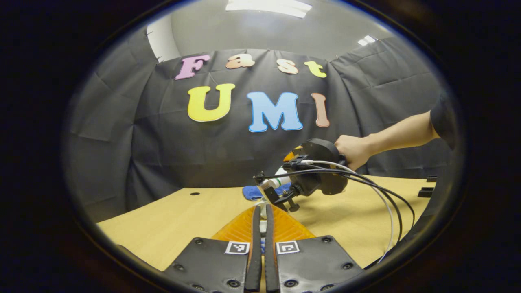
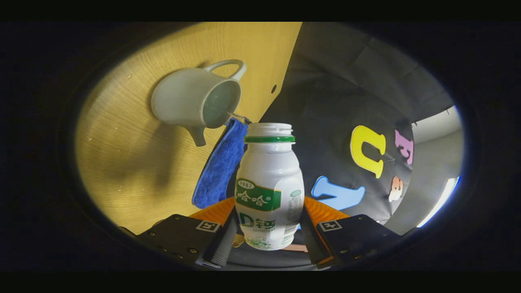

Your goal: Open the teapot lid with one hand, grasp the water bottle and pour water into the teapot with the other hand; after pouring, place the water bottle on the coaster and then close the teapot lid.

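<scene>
My right tool pinches the tipped water bottle beside the lidless teapot, pouring; my left tool is pressed nearly together, on what I cannot tell. Next, the coaster.

Your left gripper carries two dark plates fastened with round screws, each bearing a square black-and-white marker, above ribbed orange panels. Your right gripper has the same plates, markers and orange panels. Its black housing trails black and white cables. Your sleeve is dark and short.
</scene>
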A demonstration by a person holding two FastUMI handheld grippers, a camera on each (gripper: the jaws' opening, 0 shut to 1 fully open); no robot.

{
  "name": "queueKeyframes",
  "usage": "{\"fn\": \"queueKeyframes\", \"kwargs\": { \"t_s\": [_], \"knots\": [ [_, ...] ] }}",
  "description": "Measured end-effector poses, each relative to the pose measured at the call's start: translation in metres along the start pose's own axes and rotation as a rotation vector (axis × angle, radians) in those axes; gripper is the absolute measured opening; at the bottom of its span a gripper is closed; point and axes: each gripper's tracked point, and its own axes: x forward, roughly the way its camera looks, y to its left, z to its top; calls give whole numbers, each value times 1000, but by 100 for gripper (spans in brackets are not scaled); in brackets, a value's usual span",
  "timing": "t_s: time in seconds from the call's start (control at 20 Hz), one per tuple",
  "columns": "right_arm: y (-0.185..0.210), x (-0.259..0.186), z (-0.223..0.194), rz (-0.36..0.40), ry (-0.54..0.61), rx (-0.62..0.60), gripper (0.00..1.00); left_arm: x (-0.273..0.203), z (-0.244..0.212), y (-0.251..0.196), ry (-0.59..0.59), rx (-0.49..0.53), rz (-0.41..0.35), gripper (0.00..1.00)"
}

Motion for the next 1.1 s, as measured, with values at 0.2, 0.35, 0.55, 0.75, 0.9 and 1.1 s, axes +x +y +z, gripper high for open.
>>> {"fn": "queueKeyframes", "kwargs": {
  "t_s": [0.2,0.35,0.55,0.75,0.9,1.1],
  "knots": [
    [-1,-2,2,-5,-11,-31,72,-1,2,1,-3,0,1,14],
    [-4,-3,4,-14,-17,-50,72,-1,2,1,-5,1,2,14],
    [-8,-4,7,-23,-25,-80,72,-1,2,1,-9,3,5,14],
    [-11,-2,10,-33,-30,-110,72,-1,3,2,-13,5,8,14],
    [-15,-3,12,-43,-35,-131,72,-1,4,2,-16,4,9,14],
    [-16,-2,12,-49,-35,-149,72,-1,5,3,-20,5,11,14]
  ]
}}
